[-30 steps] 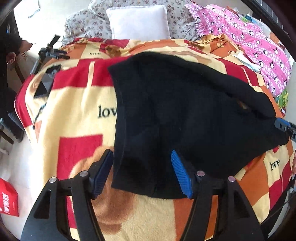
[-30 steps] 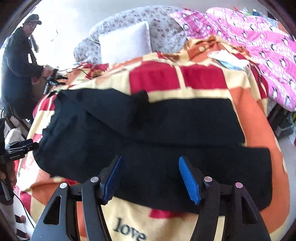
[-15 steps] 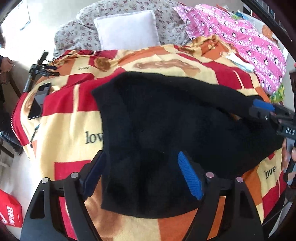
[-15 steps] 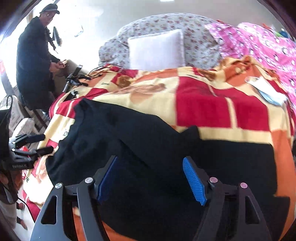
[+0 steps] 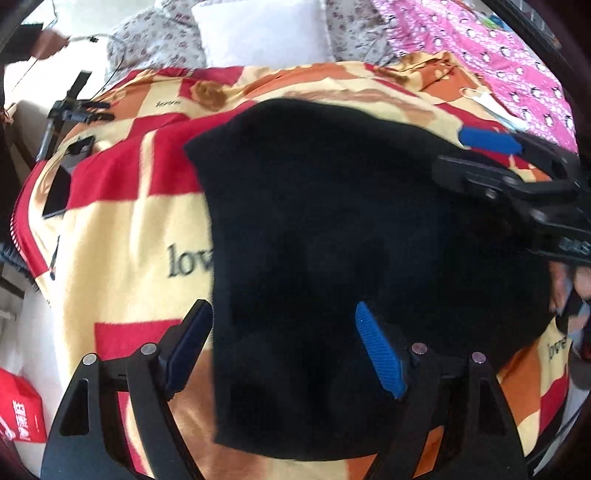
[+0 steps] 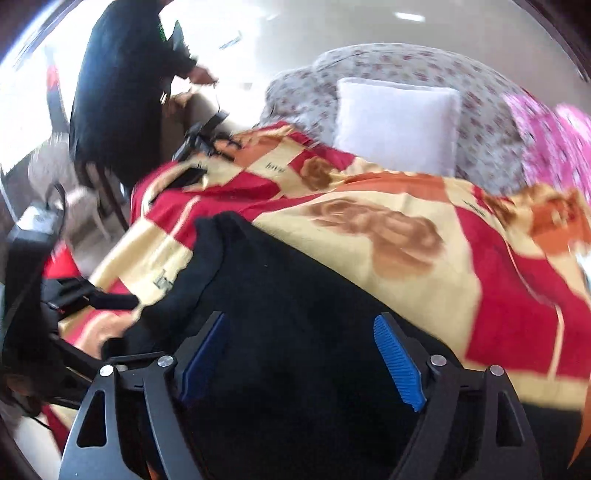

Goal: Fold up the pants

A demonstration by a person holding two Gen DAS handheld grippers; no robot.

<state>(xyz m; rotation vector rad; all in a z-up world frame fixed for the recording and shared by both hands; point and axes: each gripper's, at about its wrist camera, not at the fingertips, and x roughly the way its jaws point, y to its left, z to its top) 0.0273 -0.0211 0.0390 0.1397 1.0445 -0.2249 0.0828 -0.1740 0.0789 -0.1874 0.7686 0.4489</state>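
Your pants [image 5: 332, 240] are black, lying folded in a thick dark mass on the bed, on top of the red/cream/orange blanket [image 5: 140, 229] w/ "love" printed on it. Near edge of the fabric hangs toward you, far edge sits about mid-blanket. In the rt wrist view the pants [image 6: 295, 314] fill the lower half, w/ a seam or fold ridge running along their left side.

Your left tongs [image 5: 284, 347] are spread wide, nothing pinched: left blue pad is over bare blanket just beside the pants' edge, rt pad is over the black cloth. Can't tell if either pad touches the fabric.

Your right tongs [image 6: 301, 354] are also spread wide, both pads over the pants, nothing clamped. From the left view you see the right tongs [image 5: 491, 147] reaching in from the rt side above the pants' far-right part, w/ your hand behind them; view's blurred there.

Further out: white pillow [image 5: 258, 33] against a floral-print cushion [image 5: 159, 40] at the head of the bed, pink patterned quilt [image 5: 517, 62] to the rt, a face mask [image 5: 487, 103] on the blanket near it. A black phone [image 5: 59, 192] and a black tripod-like stand [image 5: 70, 110] lie at the blanket's left edge. A person in dark clothes [image 6: 118, 92] stands beside the bed in the rt view. Red bag [image 5: 18, 410] on the floor lower left.
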